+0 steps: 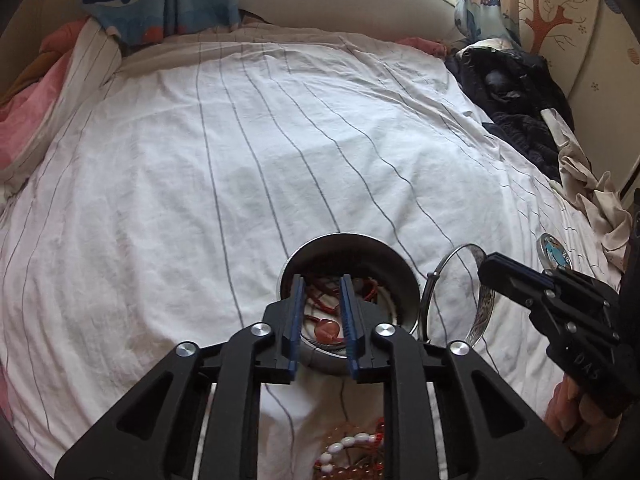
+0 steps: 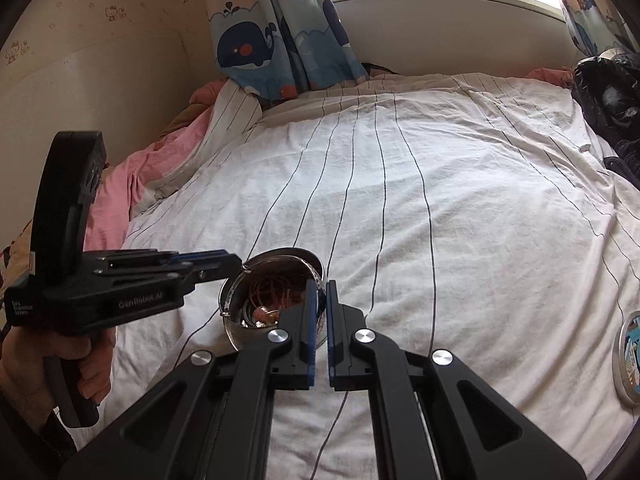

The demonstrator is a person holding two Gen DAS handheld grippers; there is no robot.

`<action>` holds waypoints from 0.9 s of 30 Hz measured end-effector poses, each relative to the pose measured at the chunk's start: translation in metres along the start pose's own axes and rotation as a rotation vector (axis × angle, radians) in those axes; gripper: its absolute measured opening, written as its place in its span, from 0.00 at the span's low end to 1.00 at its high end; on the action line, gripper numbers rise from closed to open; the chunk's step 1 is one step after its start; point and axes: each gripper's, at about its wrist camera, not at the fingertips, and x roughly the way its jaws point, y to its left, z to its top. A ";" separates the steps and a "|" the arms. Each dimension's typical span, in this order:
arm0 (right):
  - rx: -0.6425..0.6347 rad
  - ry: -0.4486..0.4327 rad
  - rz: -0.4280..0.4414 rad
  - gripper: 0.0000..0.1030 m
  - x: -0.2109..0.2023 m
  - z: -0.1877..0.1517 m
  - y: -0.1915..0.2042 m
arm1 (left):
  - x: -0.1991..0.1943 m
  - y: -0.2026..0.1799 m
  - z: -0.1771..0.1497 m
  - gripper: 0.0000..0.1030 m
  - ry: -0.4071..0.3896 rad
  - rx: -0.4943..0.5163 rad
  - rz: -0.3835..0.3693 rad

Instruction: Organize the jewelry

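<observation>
The left hand-held gripper [image 1: 322,284] hangs slightly parted, empty, over the round steel jewelry bowl [image 1: 386,258]; the right hand-held gripper [image 1: 486,266] pinches a silver bangle [image 1: 482,312].

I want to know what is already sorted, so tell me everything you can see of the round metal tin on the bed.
The round metal tin is shiny, silver-coloured, open-topped and lidless, sitting on the white striped sheet. Inside lie tangled red cords and an orange-pink pendant. The left gripper hangs above it, jaws apart, holding nothing. A silver bangle stands beside it, held by the right gripper.
</observation>
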 end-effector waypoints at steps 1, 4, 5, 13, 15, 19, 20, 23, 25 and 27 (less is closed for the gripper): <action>-0.006 0.002 0.001 0.05 0.004 0.003 0.002 | -0.004 0.006 -0.003 0.26 -0.006 -0.008 0.015; -0.018 0.008 0.012 0.05 0.018 0.008 0.011 | -0.016 0.017 -0.016 0.28 -0.006 0.001 0.047; -0.023 0.009 0.014 0.05 0.022 0.010 0.014 | -0.021 0.018 -0.022 0.28 -0.008 0.007 0.055; 0.014 0.032 -0.016 0.28 0.036 0.002 0.011 | -0.053 -0.001 -0.080 0.29 -0.007 0.099 0.089; 0.008 0.026 -0.013 0.28 0.016 -0.009 0.010 | -0.058 -0.008 -0.096 0.29 0.003 0.113 0.081; 0.013 0.052 0.012 0.28 -0.020 -0.046 0.008 | -0.062 -0.017 -0.127 0.29 0.035 0.132 0.075; 0.014 0.066 0.021 0.28 -0.025 -0.056 0.007 | -0.063 -0.019 -0.133 0.29 0.040 0.132 0.069; 0.029 0.104 0.056 0.28 -0.027 -0.081 0.008 | -0.063 -0.022 -0.144 0.29 0.047 0.125 0.063; 0.026 0.138 0.066 0.28 -0.022 -0.090 0.012 | -0.067 -0.026 -0.146 0.29 0.026 0.133 0.057; 0.005 0.153 0.077 0.28 -0.017 -0.090 0.020 | -0.068 -0.026 -0.148 0.30 0.019 0.131 0.056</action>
